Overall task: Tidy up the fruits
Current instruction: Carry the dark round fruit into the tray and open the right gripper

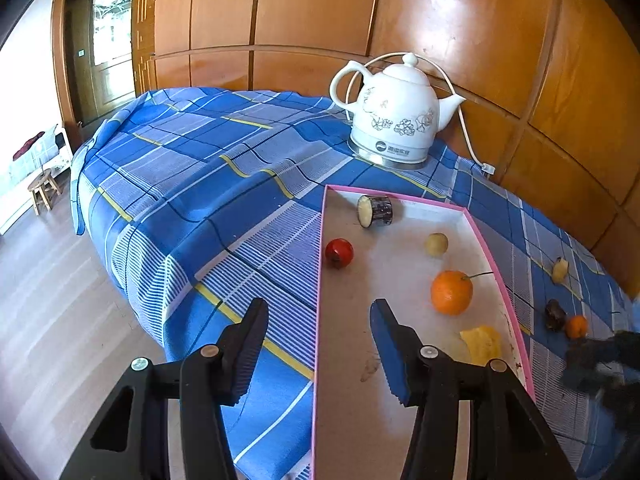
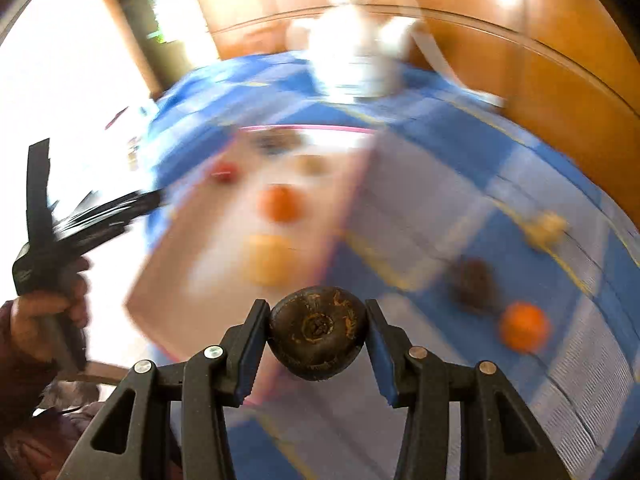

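Two grippers, one in each of my hands, over a blue plaid cloth [image 1: 224,168]. My right gripper [image 2: 316,334] is clenched on a dark round fruit [image 2: 318,332], held above the cloth near the tray's [image 1: 404,416] edge — that view is blurred. My left gripper [image 1: 320,344] is spread wide, gripping nothing, straddling the tray's pink rim. In the tray: an orange [image 1: 451,292] at 3 o'clock from the left fingertips, a red fruit [image 1: 339,253] at 12, and a cut eggplant piece [image 1: 375,210] beyond. A white kettle [image 1: 394,114] stands farther back.
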{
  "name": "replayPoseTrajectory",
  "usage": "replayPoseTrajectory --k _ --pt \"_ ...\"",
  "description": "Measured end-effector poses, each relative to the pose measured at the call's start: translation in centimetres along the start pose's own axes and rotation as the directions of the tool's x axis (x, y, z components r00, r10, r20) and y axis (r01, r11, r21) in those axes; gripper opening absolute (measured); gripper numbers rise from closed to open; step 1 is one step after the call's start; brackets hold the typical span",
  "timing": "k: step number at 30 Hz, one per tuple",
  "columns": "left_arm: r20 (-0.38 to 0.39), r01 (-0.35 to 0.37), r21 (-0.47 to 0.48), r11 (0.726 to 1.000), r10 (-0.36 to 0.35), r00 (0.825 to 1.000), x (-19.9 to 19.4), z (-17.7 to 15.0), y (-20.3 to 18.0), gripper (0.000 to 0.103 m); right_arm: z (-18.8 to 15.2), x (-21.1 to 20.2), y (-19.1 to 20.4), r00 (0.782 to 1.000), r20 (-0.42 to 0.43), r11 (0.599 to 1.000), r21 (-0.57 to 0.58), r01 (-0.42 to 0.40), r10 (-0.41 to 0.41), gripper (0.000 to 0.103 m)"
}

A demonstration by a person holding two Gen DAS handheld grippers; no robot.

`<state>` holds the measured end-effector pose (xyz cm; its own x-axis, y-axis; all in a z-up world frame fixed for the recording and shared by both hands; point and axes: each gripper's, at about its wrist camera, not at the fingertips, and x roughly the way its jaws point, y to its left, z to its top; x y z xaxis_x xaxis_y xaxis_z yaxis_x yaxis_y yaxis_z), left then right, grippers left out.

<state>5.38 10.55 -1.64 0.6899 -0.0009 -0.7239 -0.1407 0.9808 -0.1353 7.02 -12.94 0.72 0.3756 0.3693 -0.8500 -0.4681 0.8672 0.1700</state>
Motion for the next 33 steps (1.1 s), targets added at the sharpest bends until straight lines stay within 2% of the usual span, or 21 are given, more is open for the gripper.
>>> replayPoseTrajectory --k 6,11,14,16,21,33 --pt "-0.006 -0.001 -0.017 1.0 0.001 1.0 0.2 -0.1 0.6 0.054 3.1 4.8 6.1 0.995 -0.016 0.991 -0.087 -0.101 0.1 0.048" --pt "-0.012 -0.006 -0.031 1.0 0.005 1.0 0.4 -0.1 1.3 0.054 4.5 8.8 7.7 0.996 -0.057 0.992 -0.1 -0.073 0.068 0.048" --pt "-0.017 -0.005 -0.032 0.999 0.005 1.0 0.6 -0.2 1.3 0.054 4.6 9.4 7.0 0.997 -0.057 0.996 -0.071 -0.061 0.057 0.049" --pt "-0.018 -0.003 -0.031 1.0 0.002 1.0 0.6 -0.2 1.2 0.054 4.5 8.8 6.6 0.996 -0.044 0.996 -0.055 -0.077 0.074 0.057" --pt "-0.008 0.006 -0.017 1.0 -0.006 1.0 0.2 -0.2 0.7 0.054 4.2 5.8 5.4 0.997 0.007 0.996 -0.04 -0.077 0.077 0.058" --pt "0.0 0.052 0.078 0.996 -0.052 0.999 -1.2 -1.2 -2.7 0.054 0.3 -1.4 -1.2 0.995 0.072 0.997 0.046 0.063 -0.066 0.058"
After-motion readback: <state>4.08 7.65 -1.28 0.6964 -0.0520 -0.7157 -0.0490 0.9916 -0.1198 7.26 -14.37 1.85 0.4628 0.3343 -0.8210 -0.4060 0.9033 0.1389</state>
